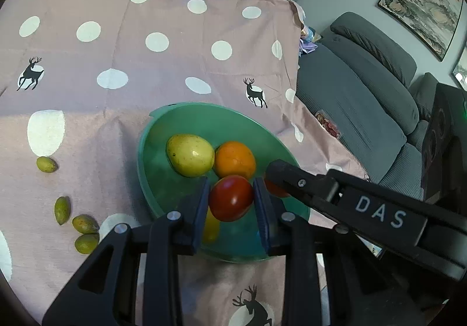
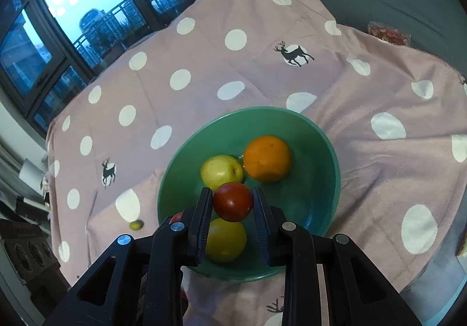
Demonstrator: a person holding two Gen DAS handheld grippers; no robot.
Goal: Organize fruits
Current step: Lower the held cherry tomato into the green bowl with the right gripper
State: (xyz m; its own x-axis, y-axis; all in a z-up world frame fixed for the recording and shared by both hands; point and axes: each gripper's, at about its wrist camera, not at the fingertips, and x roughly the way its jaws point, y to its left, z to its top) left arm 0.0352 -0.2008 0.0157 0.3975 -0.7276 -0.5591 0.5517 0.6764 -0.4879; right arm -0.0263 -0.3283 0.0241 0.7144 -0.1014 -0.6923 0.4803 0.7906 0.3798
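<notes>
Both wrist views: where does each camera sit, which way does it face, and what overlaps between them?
Left wrist: on the left gripper, looking down along its fingers into the green bowl; its jaws hold a red tomato, and the right gripper enters from the right.
Right wrist: on the right gripper, angled down over the bowl, window behind; its jaws hold another red tomato.
Shared: bowl, orange, yellow-green fruit, polka-dot cloth.

Dusk-blue light fills the dark-framed windows (image 2: 87, 19); a grey sofa (image 1: 364, 86) lines the pale wall, a framed landscape painting (image 1: 423, 1) hanging above it.
</notes>
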